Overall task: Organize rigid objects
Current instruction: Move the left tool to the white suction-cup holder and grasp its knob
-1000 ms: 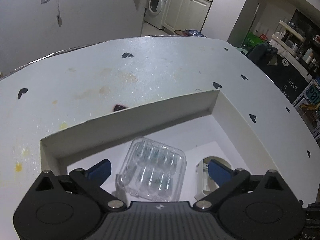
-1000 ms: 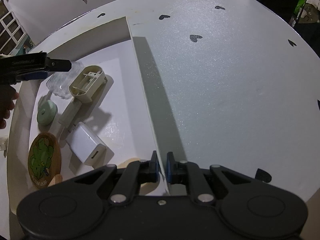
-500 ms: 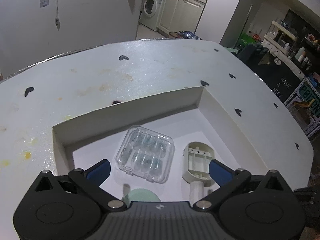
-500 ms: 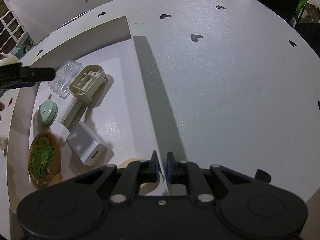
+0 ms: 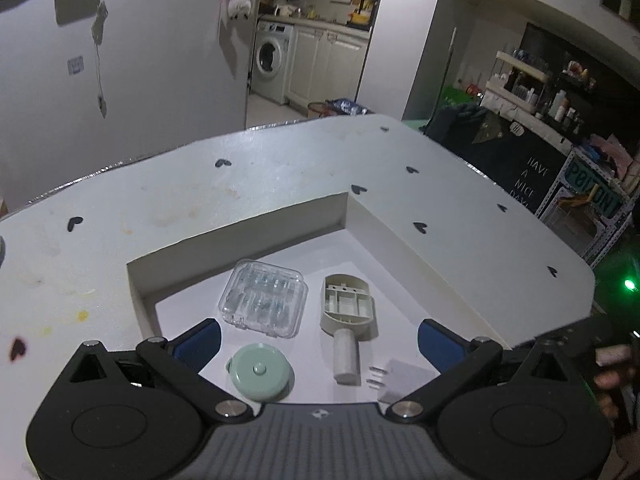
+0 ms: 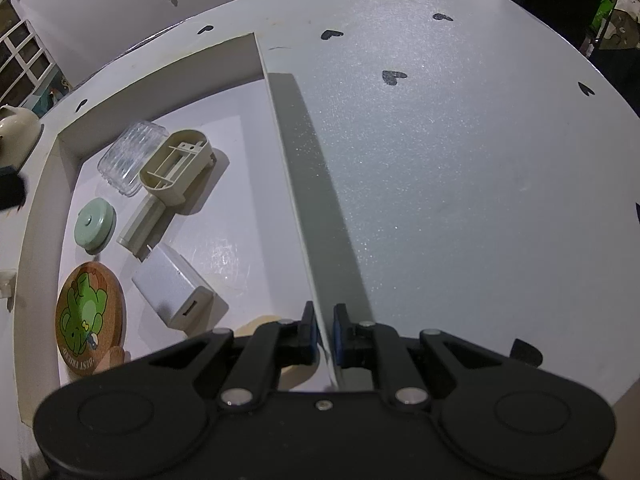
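A white open box point(image 5: 240, 236) point(image 6: 160, 76) sits on the table. In it lie a clear plastic case point(image 5: 264, 304) point(image 6: 132, 158), a beige handled tool point(image 5: 347, 316) point(image 6: 172, 176), a green round tape measure point(image 5: 259, 372) point(image 6: 94, 226), a white charger point(image 5: 400, 380) point(image 6: 172, 292) and a round coaster with a green cartoon point(image 6: 88, 318). My left gripper point(image 5: 318, 342) is open and empty, above the box's near part. My right gripper point(image 6: 324, 332) is shut on the box's right wall point(image 6: 296, 184).
The white table point(image 6: 460, 152) has small black heart marks and some yellow stains point(image 5: 82, 315) on the left. A beige teapot point(image 6: 14, 128) stands off the box's left. A dark chair point(image 5: 480, 136) and shelves stand past the table's far edge.
My left gripper has risen and pulled back from the box, leaving the clear case lying inside. The right gripper has stayed clamped on the wall.
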Motion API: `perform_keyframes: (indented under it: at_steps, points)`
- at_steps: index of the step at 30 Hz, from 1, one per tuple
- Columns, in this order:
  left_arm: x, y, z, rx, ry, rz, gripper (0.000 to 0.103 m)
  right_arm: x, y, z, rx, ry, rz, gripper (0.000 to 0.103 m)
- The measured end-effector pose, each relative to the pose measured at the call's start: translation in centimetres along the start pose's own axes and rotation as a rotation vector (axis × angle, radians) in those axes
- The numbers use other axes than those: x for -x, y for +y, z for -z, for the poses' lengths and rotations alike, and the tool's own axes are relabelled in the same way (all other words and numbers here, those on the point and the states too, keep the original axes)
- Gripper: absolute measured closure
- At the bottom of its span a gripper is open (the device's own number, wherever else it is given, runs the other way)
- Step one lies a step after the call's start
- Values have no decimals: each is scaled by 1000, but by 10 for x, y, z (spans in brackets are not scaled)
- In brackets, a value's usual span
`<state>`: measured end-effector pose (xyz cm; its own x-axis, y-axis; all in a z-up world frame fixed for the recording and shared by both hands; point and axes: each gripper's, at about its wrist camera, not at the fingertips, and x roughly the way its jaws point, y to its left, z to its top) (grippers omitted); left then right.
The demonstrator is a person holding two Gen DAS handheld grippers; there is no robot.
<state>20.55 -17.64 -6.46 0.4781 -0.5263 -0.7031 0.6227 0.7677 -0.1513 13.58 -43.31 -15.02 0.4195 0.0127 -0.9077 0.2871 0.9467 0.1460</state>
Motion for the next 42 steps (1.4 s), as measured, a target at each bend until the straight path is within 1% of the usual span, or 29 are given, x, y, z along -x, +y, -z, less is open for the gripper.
perform_keyframes:
  at_steps: [5, 9, 12, 14, 17, 19, 20, 22, 24, 26, 28, 32, 33, 34, 36, 42]
  points:
    - [28, 6, 19, 12, -68, -16, 0, 1, -1, 1, 0, -2, -2, 93]
    - [48, 18, 31, 27, -108, -57, 0, 1, -1, 1, 3, -4, -5, 93]
    - [60, 31, 40, 70, -128, -87, 1, 1, -2, 1, 2, -6, -9, 93]
    - [67, 41, 46, 109, -141, -104, 4, 1, -2, 1, 0, -8, -11, 93]
    - [76, 57, 58, 179, -162, -137, 13, 1, -2, 2, 2, -10, -10, 93]
    - [79, 68, 67, 231, -158, -168, 24, 2, -2, 2, 6, -10, -9, 93]
    - [79, 74, 71, 254, -153, -184, 25, 1, -2, 2, 7, -9, -9, 93]
    - [80, 84, 81, 296, -144, -212, 34, 1, -2, 1, 9, -7, -9, 93]
    - [81, 94, 92, 329, -137, -249, 40, 1, -1, 1, 11, -7, -7, 93]
    - [81, 103, 102, 357, -127, -281, 43, 1, -1, 1, 11, -8, -6, 93]
    - [79, 112, 111, 376, -117, -310, 49, 1, -1, 2, 10, -9, -7, 93]
    - [74, 127, 126, 394, -98, -361, 56, 1, -1, 2, 9, -10, -8, 93]
    - [72, 130, 128, 397, -94, -371, 60, 1, -1, 2, 9, -10, -8, 93]
    - [71, 132, 131, 399, -94, -380, 67, 1, -1, 2, 9, -10, -8, 93]
    - [67, 137, 135, 402, -93, -394, 75, 1, -1, 2, 9, -10, -7, 93]
    - [59, 143, 142, 397, -105, -420, 75, 1, -2, 2, 6, -11, -8, 93]
